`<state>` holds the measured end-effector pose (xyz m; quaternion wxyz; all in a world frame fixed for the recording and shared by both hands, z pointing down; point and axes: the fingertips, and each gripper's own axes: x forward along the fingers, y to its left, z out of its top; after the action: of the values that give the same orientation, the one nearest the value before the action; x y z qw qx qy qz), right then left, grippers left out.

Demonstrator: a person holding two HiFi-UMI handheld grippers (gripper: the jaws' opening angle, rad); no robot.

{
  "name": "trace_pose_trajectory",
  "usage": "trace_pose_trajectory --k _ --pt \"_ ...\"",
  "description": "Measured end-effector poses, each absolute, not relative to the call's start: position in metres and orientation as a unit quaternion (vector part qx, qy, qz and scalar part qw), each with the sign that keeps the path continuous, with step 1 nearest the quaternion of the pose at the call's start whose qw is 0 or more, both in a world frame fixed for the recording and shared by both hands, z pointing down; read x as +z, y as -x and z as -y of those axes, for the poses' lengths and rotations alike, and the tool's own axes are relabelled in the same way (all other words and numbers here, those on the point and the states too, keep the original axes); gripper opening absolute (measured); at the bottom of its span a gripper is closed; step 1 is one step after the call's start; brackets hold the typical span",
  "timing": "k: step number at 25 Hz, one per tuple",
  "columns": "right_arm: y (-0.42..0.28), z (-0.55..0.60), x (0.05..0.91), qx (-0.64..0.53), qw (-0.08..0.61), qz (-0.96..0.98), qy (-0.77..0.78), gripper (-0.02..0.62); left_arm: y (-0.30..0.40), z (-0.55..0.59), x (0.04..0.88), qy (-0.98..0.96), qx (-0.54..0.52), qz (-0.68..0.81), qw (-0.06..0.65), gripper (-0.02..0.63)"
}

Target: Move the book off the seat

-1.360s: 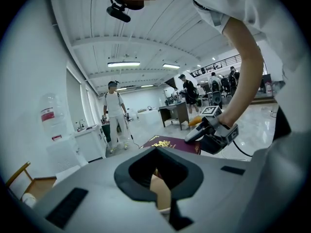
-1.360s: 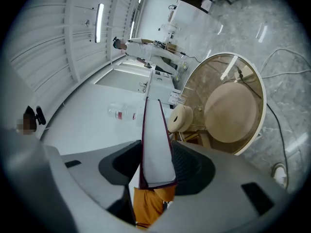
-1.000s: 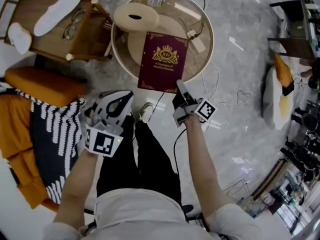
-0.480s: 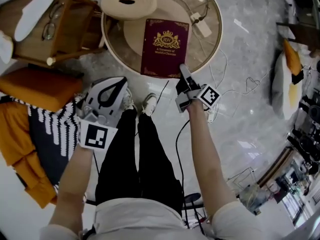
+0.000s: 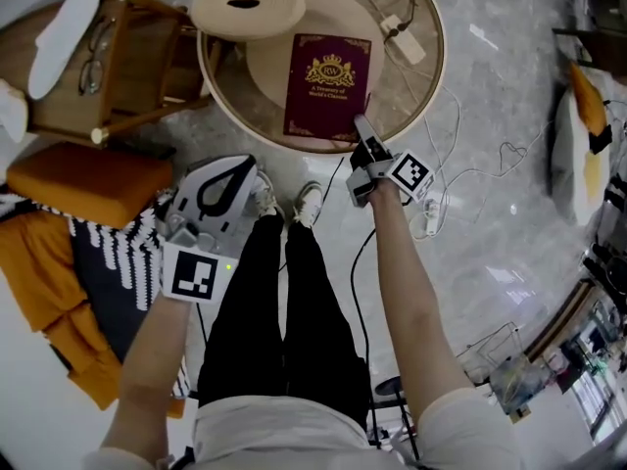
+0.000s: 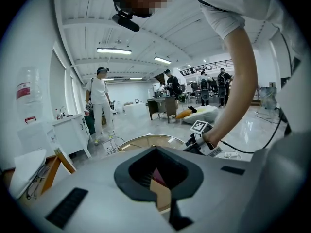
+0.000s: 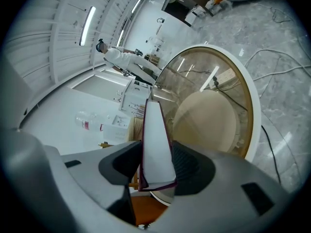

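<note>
One book [image 5: 328, 81], still clamped in right hand-held gripper [image 5: 361, 127], farther over table [image 5: 419, 74]

Book [image 5: 328, 84]: closed maroon hardcover with gold crest and border, front cover up. It lies level at 12 o'clock over the round glass surface [image 5: 407, 101]. Right tool [image 5: 361, 131] clamps its 5 o'clock corner. Can't tell if it touches the surface.

Long ceiling lamps [image 6: 112, 50] give bright, even white light, with faint shadows and pale glare streaks on the polished floor [image 5: 490, 96] and the glass tabletop [image 5: 413, 81]. Both gripper views bend strongly toward their rims and go black in the corners, and the book [image 7: 156, 144] right by the lens looks soft.
</note>
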<state>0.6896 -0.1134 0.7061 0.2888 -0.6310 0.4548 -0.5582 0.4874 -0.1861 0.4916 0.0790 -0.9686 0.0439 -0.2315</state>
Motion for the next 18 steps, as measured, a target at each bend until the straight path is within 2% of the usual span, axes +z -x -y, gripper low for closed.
trace_pose_trajectory --k 6,14,18 --pt "-0.687 0.117 0.713 -0.558 0.298 -0.453 0.627 0.215 -0.493 0.182 0.492 0.97 -0.229 -0.043 0.075 0.015" --pt "-0.687 0.116 0.723 -0.569 0.269 -0.453 0.632 0.216 -0.498 0.175 0.494 0.97 -0.23 -0.042 0.068 0.015" --pt "-0.684 0.118 0.722 -0.567 0.253 -0.456 0.637 0.258 -0.492 0.177 0.494 0.97 -0.227 -0.046 0.07 0.015"
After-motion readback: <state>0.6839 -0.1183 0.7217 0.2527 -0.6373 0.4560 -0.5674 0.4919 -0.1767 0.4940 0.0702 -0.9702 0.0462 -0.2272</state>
